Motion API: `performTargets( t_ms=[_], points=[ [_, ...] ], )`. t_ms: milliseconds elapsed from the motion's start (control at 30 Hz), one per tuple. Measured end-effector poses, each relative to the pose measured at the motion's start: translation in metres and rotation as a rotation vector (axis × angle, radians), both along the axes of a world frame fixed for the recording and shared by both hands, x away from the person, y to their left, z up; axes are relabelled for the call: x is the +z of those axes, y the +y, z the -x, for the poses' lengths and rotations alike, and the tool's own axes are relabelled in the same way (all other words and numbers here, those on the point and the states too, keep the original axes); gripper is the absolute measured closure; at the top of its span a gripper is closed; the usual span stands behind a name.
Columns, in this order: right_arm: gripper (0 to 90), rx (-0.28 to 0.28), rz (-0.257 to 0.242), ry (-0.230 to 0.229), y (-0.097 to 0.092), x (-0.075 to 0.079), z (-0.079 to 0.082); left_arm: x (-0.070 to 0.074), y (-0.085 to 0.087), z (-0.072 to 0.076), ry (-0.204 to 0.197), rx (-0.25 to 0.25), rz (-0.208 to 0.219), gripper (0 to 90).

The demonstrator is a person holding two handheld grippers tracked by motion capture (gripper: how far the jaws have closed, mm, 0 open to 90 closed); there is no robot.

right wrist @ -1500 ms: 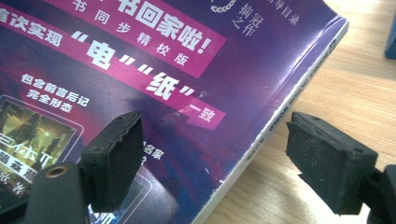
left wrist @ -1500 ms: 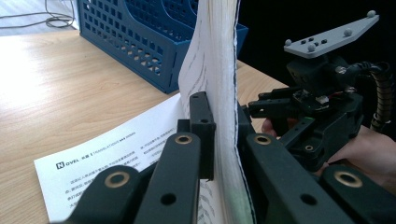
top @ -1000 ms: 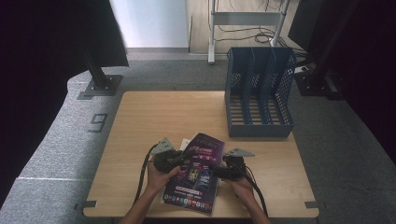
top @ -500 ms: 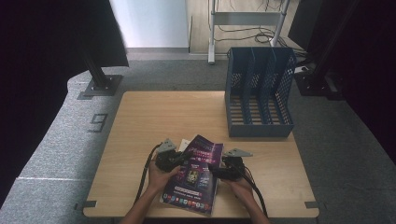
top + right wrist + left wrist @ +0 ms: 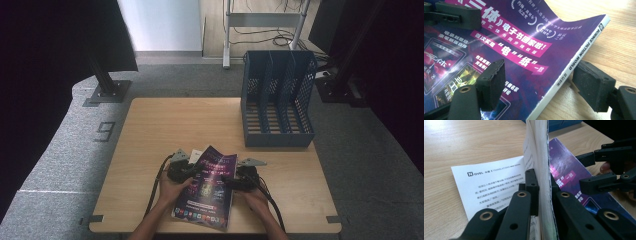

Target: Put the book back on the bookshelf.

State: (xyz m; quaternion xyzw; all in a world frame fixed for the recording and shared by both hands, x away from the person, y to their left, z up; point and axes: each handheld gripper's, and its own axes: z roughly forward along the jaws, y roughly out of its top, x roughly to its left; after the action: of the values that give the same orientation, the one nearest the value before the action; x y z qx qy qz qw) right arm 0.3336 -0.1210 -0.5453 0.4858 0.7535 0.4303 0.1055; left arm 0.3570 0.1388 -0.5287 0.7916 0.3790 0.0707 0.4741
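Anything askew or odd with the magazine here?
Yes. The magazine lies slanted on the table, and the left gripper pinches its page edge up, exposing a white inner page.

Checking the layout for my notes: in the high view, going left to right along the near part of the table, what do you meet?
Left gripper, shut on the magazine's left edge → magazine → right gripper, jaws open at the magazine's spine side → bare table. The blue file rack stands farther back, toward the right.

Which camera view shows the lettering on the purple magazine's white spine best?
The right gripper view: the purple magazine's white spine runs close and legible, between that gripper's open jaws. The left gripper view shows its page edges clamped; the high view shows the cover, tiny.
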Motion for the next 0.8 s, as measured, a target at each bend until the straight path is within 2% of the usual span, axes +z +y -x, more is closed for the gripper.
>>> performTargets(
  t_ms=[533,800],
  points=[
    [30.3,0.010,0.007,0.012,0.007,-0.004,-0.020,-0.004,0.003,-0.004,0.026,0.004,0.002,85.8],
    [34.1,-0.013,0.015,0.025,0.009,-0.003,-0.032,-0.005,0.004,-0.005,0.033,0.005,0.005,85.4]
  ],
)
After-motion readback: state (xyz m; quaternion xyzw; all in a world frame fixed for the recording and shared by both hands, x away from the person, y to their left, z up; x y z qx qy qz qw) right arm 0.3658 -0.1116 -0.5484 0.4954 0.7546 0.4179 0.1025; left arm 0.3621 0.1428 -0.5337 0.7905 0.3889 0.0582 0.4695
